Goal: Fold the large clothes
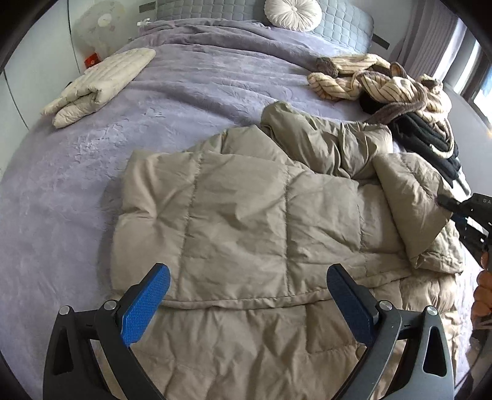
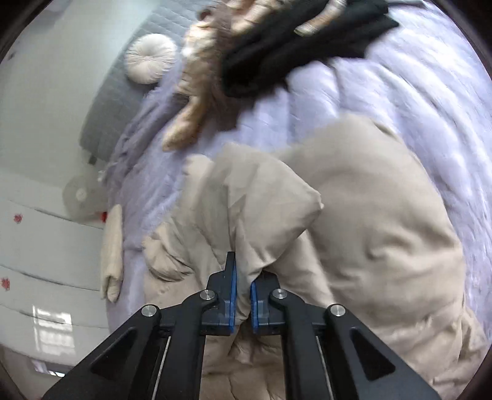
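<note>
A large khaki quilted down coat [image 1: 246, 221] lies on the purple bedspread [image 1: 77, 172], partly folded over itself. My left gripper [image 1: 247, 287] is open and empty, hovering over the coat's near folded hem. My right gripper [image 2: 243, 277] is shut on a fold of the coat [image 2: 264, 215] and holds it lifted; the right gripper also shows at the right edge of the left wrist view [image 1: 464, 212], at the coat's raised right flap.
A folded cream down garment [image 1: 101, 86] lies at the bed's far left. A heap of striped and black clothes [image 1: 399, 95] lies at the far right. A round white cushion [image 1: 293, 14] rests against the grey headboard. A fan [image 1: 98, 27] stands beside the bed.
</note>
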Demonstrator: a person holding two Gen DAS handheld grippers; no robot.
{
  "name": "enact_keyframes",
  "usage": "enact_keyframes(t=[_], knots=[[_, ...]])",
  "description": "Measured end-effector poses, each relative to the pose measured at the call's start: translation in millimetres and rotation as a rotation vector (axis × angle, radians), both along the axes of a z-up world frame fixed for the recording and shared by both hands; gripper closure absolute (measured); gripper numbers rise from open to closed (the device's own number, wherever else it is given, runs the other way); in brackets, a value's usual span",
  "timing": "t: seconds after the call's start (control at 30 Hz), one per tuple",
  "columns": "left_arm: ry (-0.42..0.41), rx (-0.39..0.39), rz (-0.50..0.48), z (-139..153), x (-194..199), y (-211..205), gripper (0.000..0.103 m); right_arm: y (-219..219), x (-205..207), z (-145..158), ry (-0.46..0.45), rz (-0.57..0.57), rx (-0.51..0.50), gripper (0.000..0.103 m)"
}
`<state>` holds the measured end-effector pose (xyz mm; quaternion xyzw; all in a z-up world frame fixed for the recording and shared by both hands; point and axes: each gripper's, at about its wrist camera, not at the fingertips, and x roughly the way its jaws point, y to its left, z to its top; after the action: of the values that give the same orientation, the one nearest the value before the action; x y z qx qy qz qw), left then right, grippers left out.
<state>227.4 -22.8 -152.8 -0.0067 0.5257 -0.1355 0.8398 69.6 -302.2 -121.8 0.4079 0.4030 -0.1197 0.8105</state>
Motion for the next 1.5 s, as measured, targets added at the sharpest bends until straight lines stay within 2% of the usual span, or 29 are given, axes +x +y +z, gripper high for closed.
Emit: enact_keyframes(t=[0.07, 0.13, 0.2, 0.27, 0.33, 0.37, 0.4, 0.47, 0.6, 0.7, 0.83, 0.9, 0.97, 1.0, 1.03, 1.07, 1.1, 1.17, 1.27, 1.37, 1.4, 1.5], knots=[[0.009, -0.049, 0.006, 2, 4, 10, 0.001, 35, 17, 18, -0.031, 0.158, -0.12, 0.095], [0.018, -0.111, 0.024, 6, 10, 23, 0.001, 70, 28, 26, -0.045, 0.313, -0.197, 0.095], [0.023, -0.159, 0.049, 9, 14, 34, 0.001, 99, 33, 27, -0.04, 0.418, -0.234, 0.092], [0.028, -0.219, 0.076, 13, 20, 46, 0.001, 134, 41, 19, 0.01, 0.524, -0.266, 0.089], [0.038, -0.27, 0.09, 15, 24, 54, 0.001, 158, 43, 5, 0.076, 0.6, -0.279, 0.059], [0.042, -0.285, 0.091, 16, 26, 56, 0.001, 167, 44, 0, 0.103, 0.621, -0.282, 0.031], [0.049, -0.306, 0.089, 16, 27, 57, 0.001, 175, 42, -5, 0.124, 0.643, -0.287, 0.024], [0.07, -0.347, 0.075, 13, 29, 56, 0.001, 181, 31, -5, 0.133, 0.671, -0.29, 0.024], [0.17, -0.44, 0.005, -6, 36, 37, 0.001, 157, 6, -5, 0.157, 0.631, -0.227, 0.024], [0.238, -0.449, -0.033, -27, 43, 11, 0.001, 110, -23, -10, 0.202, 0.515, -0.127, 0.024], [0.275, -0.423, -0.1, -48, 53, -29, 0.004, 28, -75, -25, 0.206, 0.259, 0.08, 0.024], [0.289, -0.428, -0.133, -52, 57, -48, 0.032, -2, -96, -30, 0.172, 0.147, 0.166, 0.024], [0.326, -0.425, -0.153, -57, 63, -61, 0.095, -15, -108, -32, 0.133, 0.085, 0.217, 0.024], [0.336, -0.434, -0.154, -56, 64, -65, 0.095, -19, -113, -33, 0.119, 0.067, 0.232, 0.025], [0.312, -0.438, -0.15, -48, 64, -66, 0.095, -20, -117, -35, 0.108, 0.065, 0.242, 0.026], [0.285, -0.448, -0.155, -40, 63, -64, 0.095, -19, -118, -36, 0.111, 0.075, 0.235, 0.037], [0.251, -0.469, -0.158, -28, 61, -61, 0.095, -15, -117, -37, 0.129, 0.099, 0.211, 0.063], [0.198, -0.504, -0.164, -6, 57, -54, 0.095, -5, -110, -43, 0.201, 0.161, 0.129, 0.091], [0.145, -0.502, -0.155, 12, 50, -39, 0.095, 3, -95, -41, 0.242, 0.208, -0.037, 0.095], [0.165, -0.46, -0.123, 0, 47, -28, 0.095, -10, -88, -25, 0.252, 0.151, -0.273, 0.095], [0.191, -0.441, -0.112, -12, 46, -27, 0.095, -17, -89, -23, 0.258, 0.125, -0.295, 0.101], [0.244, -0.374, -0.108, -48, 45, -31, 0.095, -42, -89, -38, 0.272, 0.087, -0.234, 0.103]])
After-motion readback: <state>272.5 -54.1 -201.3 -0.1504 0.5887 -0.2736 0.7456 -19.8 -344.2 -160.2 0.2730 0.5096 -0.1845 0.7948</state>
